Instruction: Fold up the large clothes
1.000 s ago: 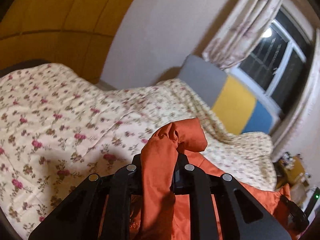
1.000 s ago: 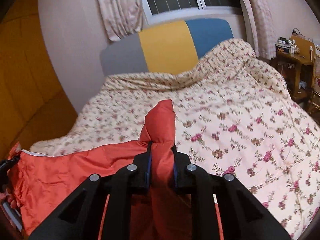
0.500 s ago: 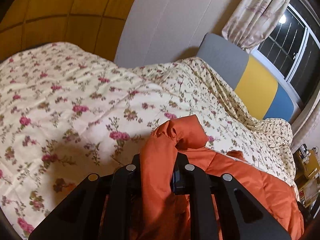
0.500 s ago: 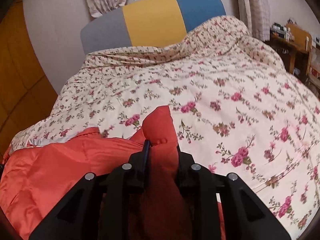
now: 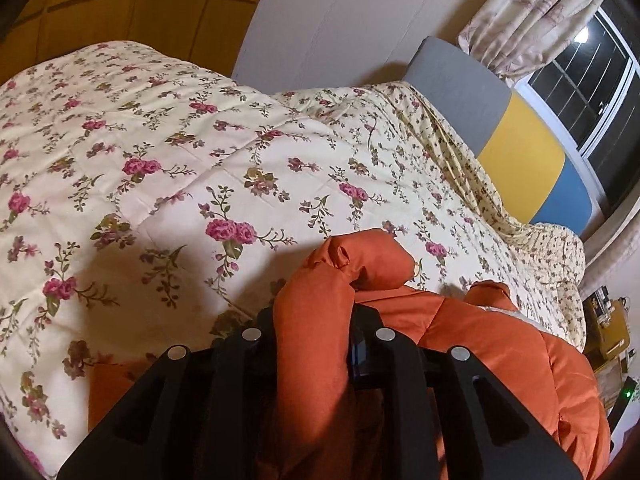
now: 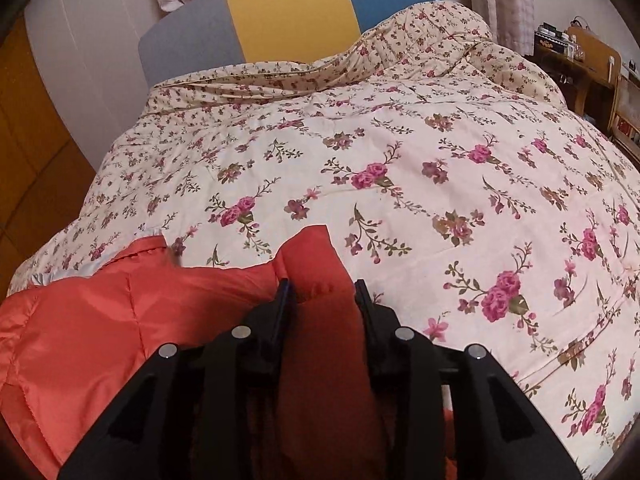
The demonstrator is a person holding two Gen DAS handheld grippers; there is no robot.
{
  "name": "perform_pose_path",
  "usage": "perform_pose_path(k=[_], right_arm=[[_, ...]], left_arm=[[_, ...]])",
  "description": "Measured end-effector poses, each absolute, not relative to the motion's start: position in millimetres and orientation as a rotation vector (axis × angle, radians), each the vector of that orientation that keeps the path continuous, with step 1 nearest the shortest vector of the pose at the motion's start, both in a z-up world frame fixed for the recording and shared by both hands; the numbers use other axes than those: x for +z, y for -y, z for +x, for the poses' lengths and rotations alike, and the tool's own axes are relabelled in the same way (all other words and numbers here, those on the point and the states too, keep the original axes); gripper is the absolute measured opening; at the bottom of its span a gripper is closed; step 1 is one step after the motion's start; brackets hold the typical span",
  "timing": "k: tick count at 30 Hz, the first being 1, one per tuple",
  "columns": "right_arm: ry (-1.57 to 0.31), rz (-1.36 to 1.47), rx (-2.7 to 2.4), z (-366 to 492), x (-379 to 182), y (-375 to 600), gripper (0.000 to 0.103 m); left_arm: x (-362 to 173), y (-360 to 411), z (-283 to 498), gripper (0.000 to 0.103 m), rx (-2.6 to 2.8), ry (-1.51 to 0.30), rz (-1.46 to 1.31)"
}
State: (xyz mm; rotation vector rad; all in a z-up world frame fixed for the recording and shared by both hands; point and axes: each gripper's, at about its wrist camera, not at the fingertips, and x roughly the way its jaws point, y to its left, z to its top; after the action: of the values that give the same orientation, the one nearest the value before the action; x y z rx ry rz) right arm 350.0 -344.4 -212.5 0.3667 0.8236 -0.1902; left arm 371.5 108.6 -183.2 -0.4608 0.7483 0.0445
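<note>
Gripping the orange jacket (image 5: 320, 344) at two corners: left gripper (image 5: 313, 316) with a puffed roll of fabric filling its jaws; right gripper (image 6: 323, 300) with a fold of the same jacket (image 6: 120, 312) between its pads. Both sets of jaws have just been opening, cloth between them, pads seemingly touching it yet; whether either grip has truly let go cannot be told. Jacket: body slumped on the floral quilt (image 6: 400, 140) between the two tools, wrinkled, a pale lining edge showing at its far side. Progress, judged: the jacket is laid on the bed, apparently folded over itself; release, smoothing and any further folds remain. Against the earlier frames: both tools sit lower and tilt further down, the quilt fills more of each view, the jacket lies flatter. Beyond: grey, yellow and blue headboard (image 6: 288, 12), curtain (image 5: 532, 12), dark window (image 5: 596, 76).
</note>
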Motion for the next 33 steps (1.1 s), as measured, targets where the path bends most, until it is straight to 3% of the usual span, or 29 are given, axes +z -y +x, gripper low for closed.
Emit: perform_pose_path(k=[3, 4, 8, 13, 18, 20, 22, 25, 26, 31, 33], right_arm=[[-0.812, 0.370, -0.197, 348.3, -211.8, 345.7, 0.034], [-0.798, 0.371, -0.198, 346.2, -210.2, 346.2, 0.037], [-0.679, 0.380, -0.189, 326.2, -192.8, 346.0, 0.056], [-0.551, 0.369, -0.125, 284.0, -154.3, 337.9, 0.064], [-0.620, 0.363, 0.052, 264.1, -138.5, 308.0, 0.068], [-0.700, 0.322, 0.102, 270.5, -145.9, 288.4, 0.062], [-0.782, 0.245, 0.107, 282.9, -160.6, 265.5, 0.042], [-0.776, 0.143, 0.084, 297.7, -160.3, 245.3, 0.015], [-0.763, 0.141, 0.076, 300.1, -156.6, 244.2, 0.011], [-0.750, 0.166, 0.060, 318.9, -162.4, 248.9, 0.011], [-0.765, 0.184, 0.062, 324.7, -174.8, 250.2, 0.017]], left_arm=[[-166.9, -105.5, 357.8, 0.023, 0.064, -0.721, -0.430], [-159.8, -103.6, 349.8, 0.027, 0.062, -0.694, -0.417], [-122.2, -87.7, 290.4, 0.062, 0.027, -0.507, -0.373], [-98.4, -50.4, 247.8, 0.066, -0.098, -0.478, -0.280], [-108.8, -12.0, 255.1, 0.066, -0.169, -0.573, -0.159], [-123.0, 3.1, 269.4, 0.066, -0.184, -0.656, -0.107], [-137.6, 15.8, 282.5, 0.060, -0.174, -0.711, -0.056], [-148.3, 28.5, 296.0, 0.040, -0.173, -0.732, 0.013], [-146.7, 30.1, 299.8, 0.027, -0.165, -0.735, 0.025], [-142.8, 25.2, 324.2, 0.024, -0.149, -0.748, -0.005], [-154.0, 25.4, 333.1, 0.028, -0.158, -0.764, -0.014]])
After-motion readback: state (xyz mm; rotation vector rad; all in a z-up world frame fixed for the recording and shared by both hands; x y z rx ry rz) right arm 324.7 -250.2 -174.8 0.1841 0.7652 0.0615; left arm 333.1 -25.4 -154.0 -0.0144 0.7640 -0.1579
